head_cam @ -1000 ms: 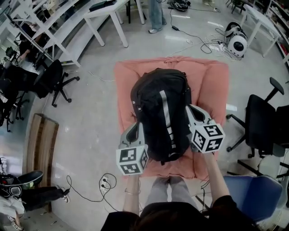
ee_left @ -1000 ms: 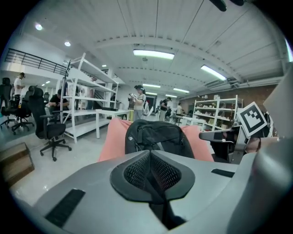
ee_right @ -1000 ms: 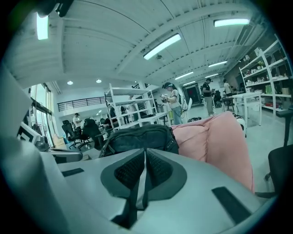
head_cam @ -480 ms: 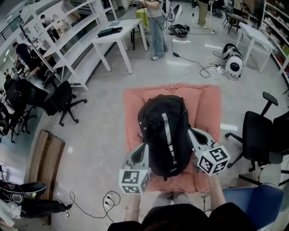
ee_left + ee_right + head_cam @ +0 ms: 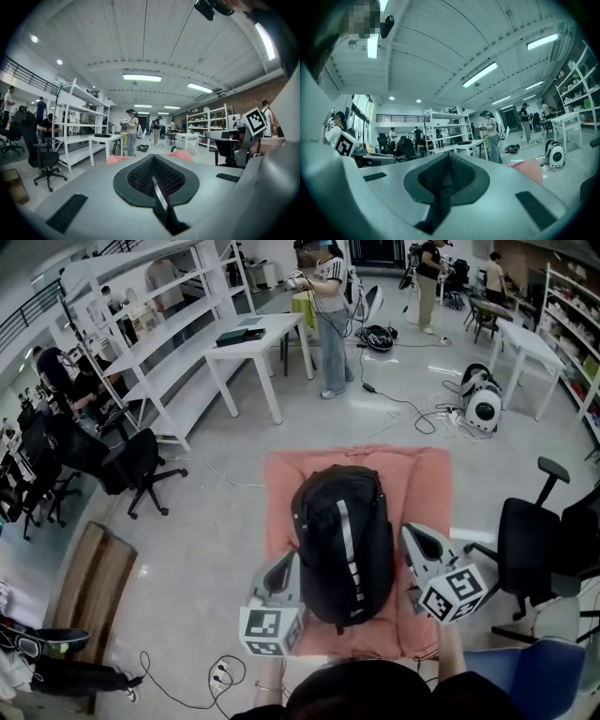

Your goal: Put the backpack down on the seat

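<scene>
The backpack [image 5: 339, 540] lies flat on the pink seat [image 5: 281, 479], so the put-down looks done. The left hand-held gripper [image 5: 287, 563] and right hand-held gripper [image 5: 413, 534] flank it, both clenched on nothing. Little seems left beyond drawing clear.

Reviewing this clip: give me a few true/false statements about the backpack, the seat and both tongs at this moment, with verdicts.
1. The black backpack lies on the pink seat cushion. True.
2. The left tongs grip a backpack strap. False: they are shut on nothing, beside the backpack.
3. The right tongs are shut and empty. True.
4. The backpack rests on the white table. False: that table stands further off, across the floor.
</scene>
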The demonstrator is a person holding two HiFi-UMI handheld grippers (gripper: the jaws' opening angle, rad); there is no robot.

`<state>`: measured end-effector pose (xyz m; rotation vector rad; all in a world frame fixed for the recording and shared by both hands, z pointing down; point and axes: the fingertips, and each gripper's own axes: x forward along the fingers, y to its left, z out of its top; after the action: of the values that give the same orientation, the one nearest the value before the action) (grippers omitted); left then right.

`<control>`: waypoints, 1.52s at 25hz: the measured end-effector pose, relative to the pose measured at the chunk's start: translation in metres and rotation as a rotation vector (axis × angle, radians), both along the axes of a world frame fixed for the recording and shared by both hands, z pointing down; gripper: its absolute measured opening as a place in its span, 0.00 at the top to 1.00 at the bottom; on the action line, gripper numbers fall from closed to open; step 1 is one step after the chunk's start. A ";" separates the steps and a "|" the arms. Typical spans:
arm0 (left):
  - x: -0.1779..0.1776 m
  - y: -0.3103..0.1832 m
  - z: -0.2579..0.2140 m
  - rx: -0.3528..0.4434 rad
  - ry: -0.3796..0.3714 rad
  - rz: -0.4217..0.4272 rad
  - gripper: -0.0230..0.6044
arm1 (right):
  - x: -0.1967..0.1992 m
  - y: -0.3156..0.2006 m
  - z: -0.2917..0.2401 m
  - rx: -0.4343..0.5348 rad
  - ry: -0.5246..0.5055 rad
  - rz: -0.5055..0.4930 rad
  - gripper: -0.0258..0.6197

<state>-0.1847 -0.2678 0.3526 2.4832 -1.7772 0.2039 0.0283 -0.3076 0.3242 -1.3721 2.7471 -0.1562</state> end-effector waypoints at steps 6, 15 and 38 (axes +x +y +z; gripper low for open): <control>-0.015 0.014 -0.011 0.043 0.014 -0.015 0.94 | 0.011 0.008 -0.006 0.017 -0.014 0.012 0.94; -0.024 0.015 -0.023 0.080 -0.002 -0.039 0.94 | 0.021 0.009 -0.006 0.026 -0.032 0.013 0.94; -0.022 0.017 -0.013 0.055 -0.022 -0.058 0.94 | 0.025 0.009 -0.003 0.018 -0.053 -0.001 0.94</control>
<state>-0.2070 -0.2510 0.3395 2.4713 -1.8859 0.1821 0.0537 -0.2986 0.3215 -1.3426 2.6998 -0.1647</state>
